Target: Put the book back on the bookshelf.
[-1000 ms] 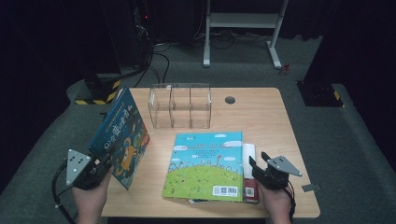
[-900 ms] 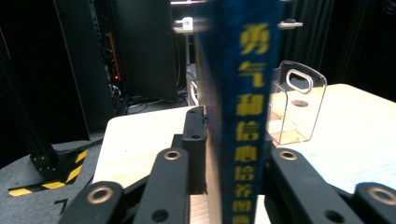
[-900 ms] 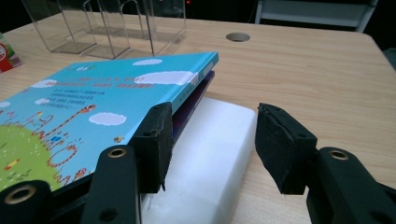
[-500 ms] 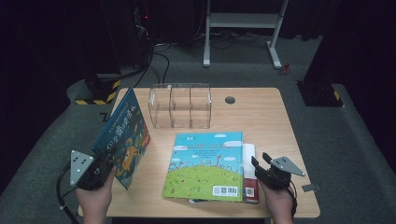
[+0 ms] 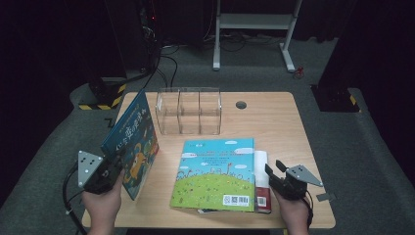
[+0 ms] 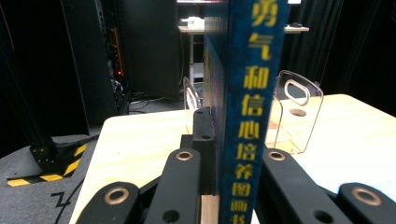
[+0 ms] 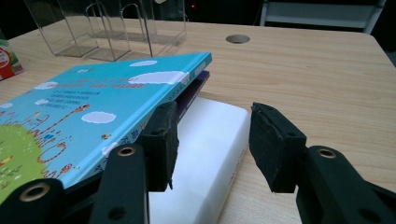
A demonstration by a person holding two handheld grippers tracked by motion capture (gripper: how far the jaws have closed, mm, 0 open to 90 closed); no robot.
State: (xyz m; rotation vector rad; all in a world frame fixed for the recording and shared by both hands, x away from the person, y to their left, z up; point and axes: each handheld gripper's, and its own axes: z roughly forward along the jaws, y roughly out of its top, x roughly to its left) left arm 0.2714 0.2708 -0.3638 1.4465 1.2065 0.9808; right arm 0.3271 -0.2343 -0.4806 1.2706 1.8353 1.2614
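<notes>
The left gripper point(image 5: 113, 164) pinches the blue book point(image 5: 133, 142) upright by its spine, short of the clear organizer point(image 5: 188, 111). That narrow hold could let the book swing and knock a divider. The right gripper point(image 7: 210, 140) rests with jaws spread.

My left gripper point(image 5: 100, 172) is a black block with a grey three-cornered plate on top, dotted with small dark holes, and a black cable trails down from behind it. My right gripper point(image 5: 284, 180) is built the same, black under its own grey plate, with a black strap at the wrist behind it. Each has two flat black arms carrying round brass-ringed bolt holes. The pads point(image 7: 275, 144) at the tips of my jaws are thick matt black blocks with small screw holes in their sides.
</notes>
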